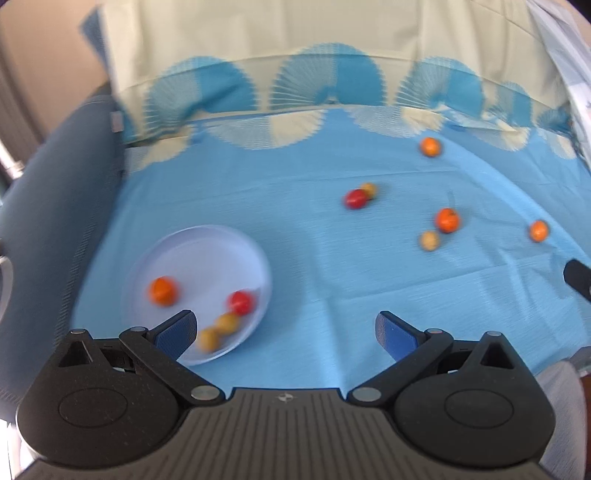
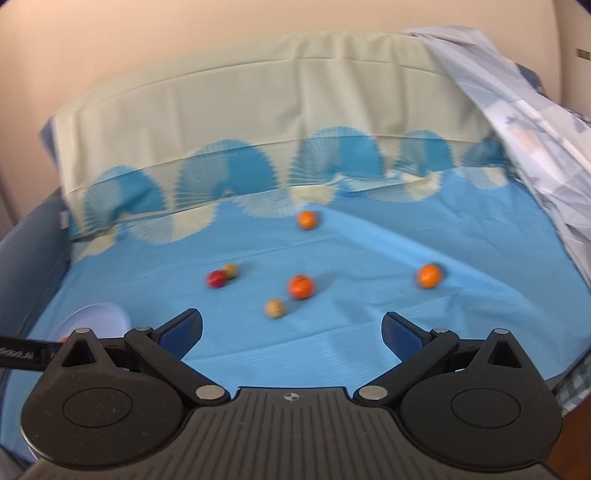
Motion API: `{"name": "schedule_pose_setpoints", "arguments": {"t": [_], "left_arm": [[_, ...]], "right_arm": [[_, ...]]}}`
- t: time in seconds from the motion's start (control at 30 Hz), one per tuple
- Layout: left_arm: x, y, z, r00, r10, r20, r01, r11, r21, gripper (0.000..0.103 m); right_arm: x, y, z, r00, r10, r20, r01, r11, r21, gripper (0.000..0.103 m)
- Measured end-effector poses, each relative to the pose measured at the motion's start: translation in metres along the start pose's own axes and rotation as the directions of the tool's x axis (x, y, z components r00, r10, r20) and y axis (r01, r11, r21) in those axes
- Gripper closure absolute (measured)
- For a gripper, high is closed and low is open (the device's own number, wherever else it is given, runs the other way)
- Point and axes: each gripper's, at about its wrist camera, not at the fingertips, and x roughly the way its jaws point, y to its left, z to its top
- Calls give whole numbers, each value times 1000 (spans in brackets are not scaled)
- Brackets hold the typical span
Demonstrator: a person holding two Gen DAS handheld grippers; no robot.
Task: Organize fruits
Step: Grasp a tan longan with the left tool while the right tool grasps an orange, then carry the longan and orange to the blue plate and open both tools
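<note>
A blue cloth [image 1: 295,258] covers the whole work surface, creased in places, and at its far edge it runs up a cream backdrop [image 2: 258,103] printed with blue fan shapes. A pale beige wall [image 2: 184,22] shows behind that, and a rumpled patterned sheet [image 2: 517,122] drapes down on the right. Both views are a bit blurred.

On to the plate [image 1: 207,251], pale and round, sitting low on the left of the left wrist view. Four fruits in it: an orange one [image 1: 163,291] at the left, a red one [image 1: 241,302] toward the right rim, and two yellowish ones [image 1: 218,330] touching each other by the near rim.

The left gripper [image 1: 286,330] hangs above the cloth, jaws spread wide, nothing between them; its left finger overlaps the plate's near edge, just beside the yellowish pair.

The right gripper [image 2: 291,330] is also wide and empty. Ahead of its jaws, loose on the cloth: a big orange fruit [image 2: 301,286] nearly centred, a small tan fruit [image 2: 274,308] just beside it and nearest the gap. Off left, a red fruit [image 2: 216,278] touches another tan one [image 2: 230,270]. A far orange [image 2: 307,219] lies near the backdrop, and a right orange [image 2: 429,275] lies well apart from the rest.
</note>
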Motion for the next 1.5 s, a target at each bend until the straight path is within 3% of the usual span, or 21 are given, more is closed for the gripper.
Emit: {"name": "schedule_pose_setpoints", "arguments": {"t": [0.23, 0.37, 0.6, 0.77, 0.83, 0.9, 0.93, 0.97, 1.0, 1.07, 1.3, 1.5], "left_arm": [[72, -74, 38, 1000, -26, 2, 26, 996, 80, 0], [120, -109, 55, 997, -65, -39, 69, 992, 105, 0], [190, -150, 69, 991, -86, -104, 100, 984, 145, 0], [227, -161, 73, 984, -75, -161, 98, 985, 144, 0], [231, -160, 75, 983, -86, -165, 108, 985, 133, 0], [227, -158, 77, 984, -102, -145, 120, 985, 124, 10], [224, -158, 78, 983, -116, -139, 134, 983, 127, 33], [220, -159, 79, 982, -131, -135, 149, 980, 133, 53], [217, -160, 79, 983, -131, -131, 150, 978, 146, 74], [212, -162, 79, 981, -131, -141, 153, 977, 151, 74], [168, -145, 79, 982, -145, -119, 160, 979, 125, 74], [96, -101, 61, 991, -117, -68, 124, 986, 108, 74]], "right_arm": [[88, -74, 20, 989, -146, -32, 148, 985, 86, 1], [148, -104, 26, 978, -198, -63, 205, 969, 138, 1], [241, -137, 24, 956, -243, -162, 268, 951, 157, 1], [284, -150, 11, 933, -269, -239, 310, 938, 155, 0], [286, -144, 7, 934, -294, -204, 321, 940, 117, 1], [284, -144, 4, 937, -295, -189, 319, 941, 113, 1], [283, -144, 4, 937, -296, -184, 319, 941, 111, 2], [279, -143, 4, 938, -300, -174, 321, 941, 104, 12], [275, -141, 4, 943, -291, -160, 309, 946, 98, 37], [269, -137, 7, 948, -280, -149, 293, 953, 77, 64], [229, -133, 17, 960, -259, -105, 272, 952, 143, 64], [148, -97, 22, 989, -148, -22, 150, 978, 145, 64]]}}
